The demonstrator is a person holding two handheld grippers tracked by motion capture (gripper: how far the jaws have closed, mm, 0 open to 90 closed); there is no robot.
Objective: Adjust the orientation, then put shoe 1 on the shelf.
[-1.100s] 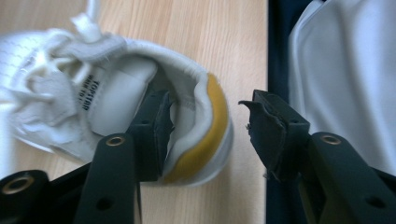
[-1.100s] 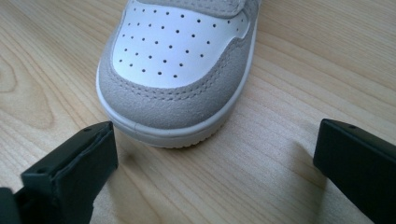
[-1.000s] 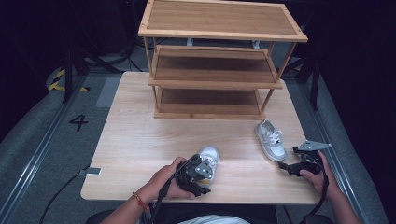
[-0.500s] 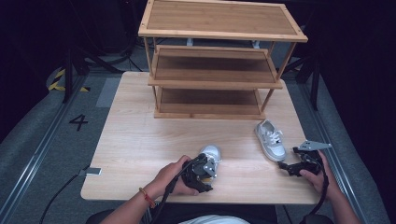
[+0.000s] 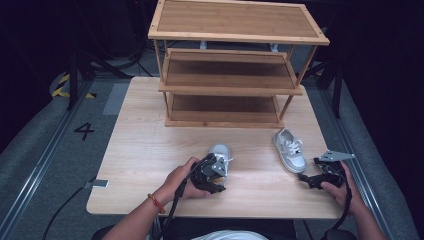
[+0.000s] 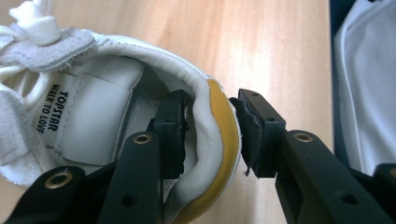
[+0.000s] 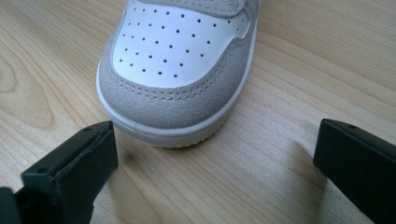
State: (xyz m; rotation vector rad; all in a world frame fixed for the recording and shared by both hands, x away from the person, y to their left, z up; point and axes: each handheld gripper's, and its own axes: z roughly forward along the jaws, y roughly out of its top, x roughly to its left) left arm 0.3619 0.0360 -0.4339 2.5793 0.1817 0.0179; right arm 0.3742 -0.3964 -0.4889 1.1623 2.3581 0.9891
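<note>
A small white and grey shoe [image 5: 220,151] lies near the table's front middle, its heel toward me. My left gripper [image 5: 214,173] is shut on that heel. In the left gripper view one jaw sits inside the shoe [image 6: 93,107] and the other presses the yellow heel back, the gripper [image 6: 210,126] pinching the padded collar. A matching shoe [image 5: 290,149] lies to the right, toe toward me. My right gripper [image 5: 308,180] stands open just short of that toe. In the right gripper view its jaws [image 7: 215,154] spread wide before the perforated toe [image 7: 182,60].
A three-tier bamboo shelf rack [image 5: 230,85] stands at the back of the wooden table [image 5: 145,145]. A small grey tag [image 5: 100,184] lies at the front left edge. Dark floor with a painted 4 [image 5: 84,131] lies to the left.
My left hand has slid the left gripper forward and right onto the shoe's heel. The right gripper and the right shoe have stayed put.
</note>
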